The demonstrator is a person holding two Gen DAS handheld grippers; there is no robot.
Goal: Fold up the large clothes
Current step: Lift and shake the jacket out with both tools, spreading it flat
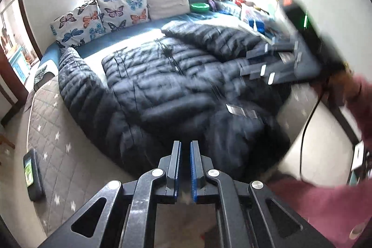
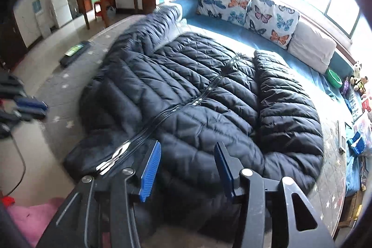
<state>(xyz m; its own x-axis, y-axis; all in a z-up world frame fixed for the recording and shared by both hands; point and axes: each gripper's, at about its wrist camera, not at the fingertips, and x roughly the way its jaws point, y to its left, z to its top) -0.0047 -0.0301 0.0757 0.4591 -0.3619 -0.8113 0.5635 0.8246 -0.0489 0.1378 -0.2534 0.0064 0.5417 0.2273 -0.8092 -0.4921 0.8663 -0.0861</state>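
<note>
Left gripper [image 1: 185,155] has its jaws nearly together, gripping nothing; right gripper [image 2: 187,159] is spread wide

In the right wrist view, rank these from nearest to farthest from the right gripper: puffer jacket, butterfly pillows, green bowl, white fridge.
From the right gripper:
1. Puffer jacket, directly under and ahead of the fingers.
2. Green bowl, far right on the blue cushion.
3. Butterfly pillows, along the back under the window.
4. White fridge, across the room, upper left.
Bowl and pillows are close to call.
</note>
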